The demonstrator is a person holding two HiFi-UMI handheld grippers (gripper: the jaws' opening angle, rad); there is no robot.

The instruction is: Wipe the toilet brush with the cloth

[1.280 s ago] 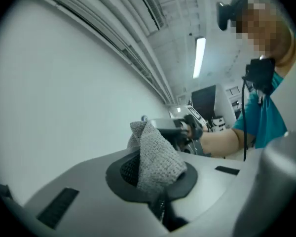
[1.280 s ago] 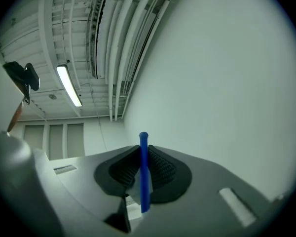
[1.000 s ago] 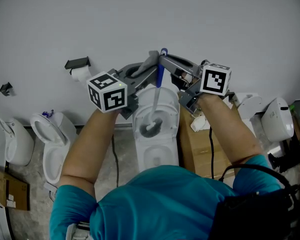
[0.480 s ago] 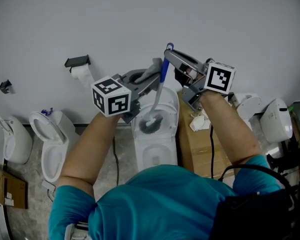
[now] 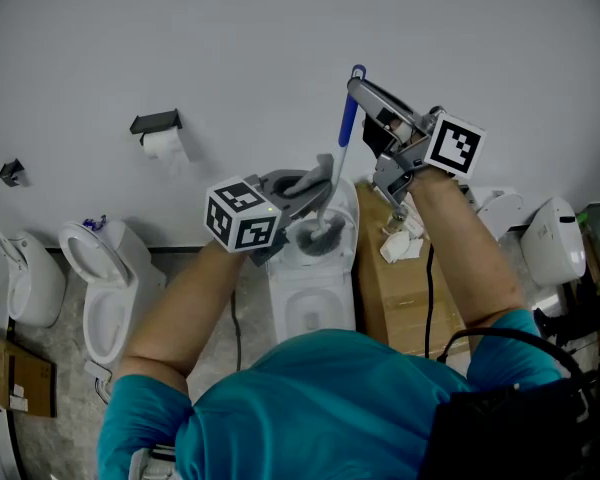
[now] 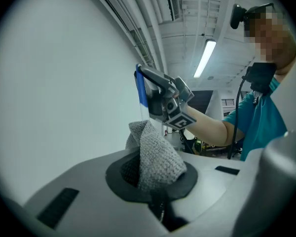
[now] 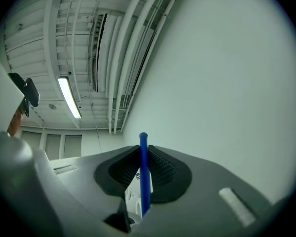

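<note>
Right gripper (image 5: pixel 354 84) is working hard up against the plain white wall (image 5: pixel 280 28), correct? (K.)

Correct. Its tips are pointing up along that wall, and bare wall is lying open above and to either side. Below, a white toilet (image 5: pixel 311 303) is sitting with a brown cardboard box (image 5: pixel 388 286) just beside it on the right. (M.)

Jaw state, right side? (K.)

Jaws are standing narrow, pinching the blue top of the blue-handled, white-shafted toilet brush (image 5: pixel 347 123). It is hanging tilted, with its grey bristle head (image 5: pixel 318 236) hovering over the back of the toilet. I cannot tell whether the head is touching the toilet. (M.)

And the left gripper (image 5: pixel 318 173)? (K.)

It is sitting lower, between the wall and the person's chest, and is pressing its jaws onto a grey knitted cloth (image 6: pixel 155 154) that is bunching up out of them. The cloth is lying against the white shaft just above the bristles. Whether it is wrapping round the shaft, I cannot tell. (M.)
</note>
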